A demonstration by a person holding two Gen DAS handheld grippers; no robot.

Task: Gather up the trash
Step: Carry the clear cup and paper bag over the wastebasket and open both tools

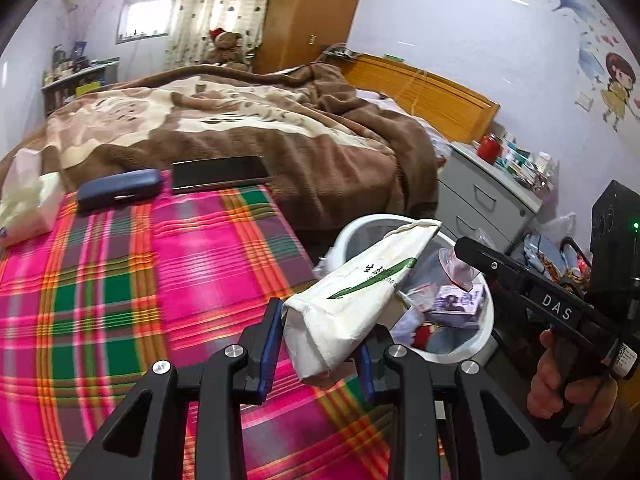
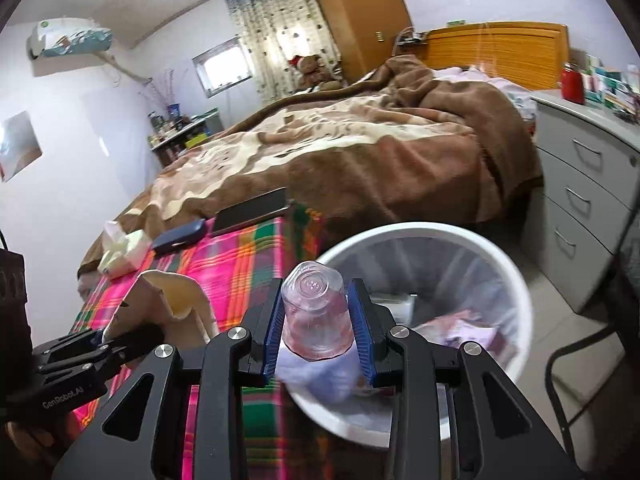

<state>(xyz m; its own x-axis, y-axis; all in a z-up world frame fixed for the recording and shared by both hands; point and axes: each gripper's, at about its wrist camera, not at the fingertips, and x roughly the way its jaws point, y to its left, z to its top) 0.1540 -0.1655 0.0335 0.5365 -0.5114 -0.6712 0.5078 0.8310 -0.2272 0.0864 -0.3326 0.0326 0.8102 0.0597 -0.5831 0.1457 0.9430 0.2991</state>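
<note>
A bed (image 1: 240, 128) fills most of both views, with a brown blanket (image 1: 280, 120) over its far part and a pink and green plaid cloth (image 1: 160, 280) over the near part. Just beside the bed's near corner stands a white bin (image 2: 516, 280) with a clear liner. It already holds some trash, among it a small purple box (image 1: 460, 302) and crumpled paper, so the collecting looks well under way but not finished.

Two more pieces are on their way in. A white paper bag (image 1: 360, 296) with a green mark is pinched at its near end by the left gripper (image 1: 320, 344), whose pads are drawn in against the bag's sides. The bag's far end reaches over the bin's rim. A clear plastic cup (image 2: 316, 312), tinted pink and turned bottom toward the camera, is clamped between the blue pads of the right gripper (image 2: 318, 324), directly above the bin's near rim. Neither piece has been released yet.

Left on the plaid cloth, well apart from the bin, lie a tissue pack (image 1: 24, 208), a dark blue case (image 1: 120, 190) and a black phone (image 1: 220, 174). None of them looks like trash, though the tissue pack could be, judging by its crumpled look.
</note>
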